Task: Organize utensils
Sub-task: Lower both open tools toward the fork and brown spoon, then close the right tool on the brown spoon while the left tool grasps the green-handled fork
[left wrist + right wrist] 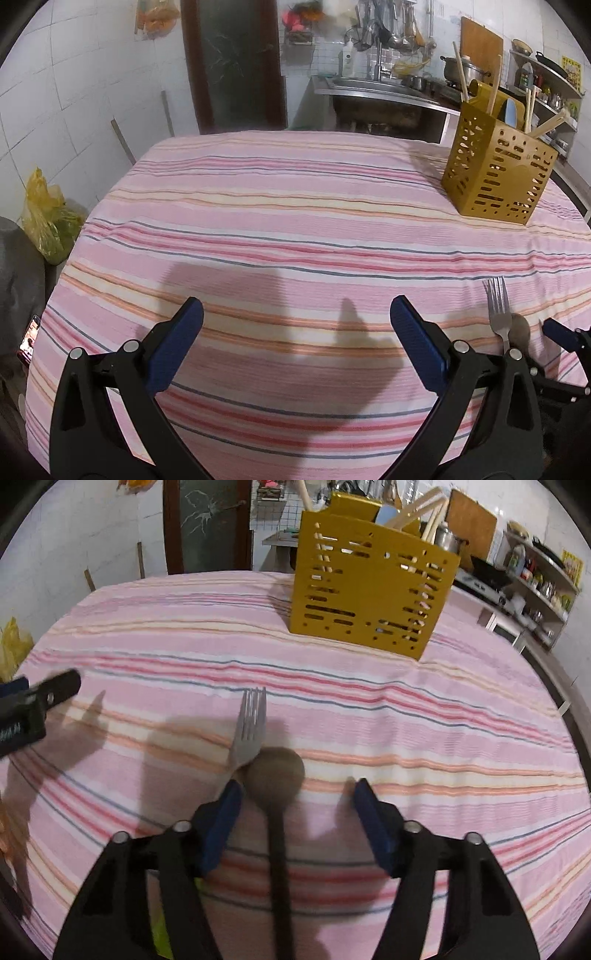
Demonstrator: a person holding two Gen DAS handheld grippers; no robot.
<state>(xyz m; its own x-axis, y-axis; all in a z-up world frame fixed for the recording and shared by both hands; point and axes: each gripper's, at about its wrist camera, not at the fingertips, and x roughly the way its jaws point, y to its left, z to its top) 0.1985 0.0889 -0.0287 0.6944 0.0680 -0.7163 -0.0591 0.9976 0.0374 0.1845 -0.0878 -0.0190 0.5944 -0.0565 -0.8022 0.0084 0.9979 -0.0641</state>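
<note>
Right gripper (295,790) hangs low over the striped tablecloth (406,716), jaws partly apart, pads pressing on nothing. Between its blue fingers (221,819) lies a dark wooden spoon (275,775), bowl pointing away, handle running back under the gripper. Metal fork (249,731) lies just left of the spoon, its neck touching or overlapping the bowl's edge, tines pointing to the far side.

Left gripper (295,325) is spread wide over bare cloth, nothing between its fingers; fork and spoon sit off to its right.

Yellow perforated utensil holder (369,590) stands upright at the far right of the table, well apart from fork and spoon, with chopsticks (461,74) sticking out.
</note>
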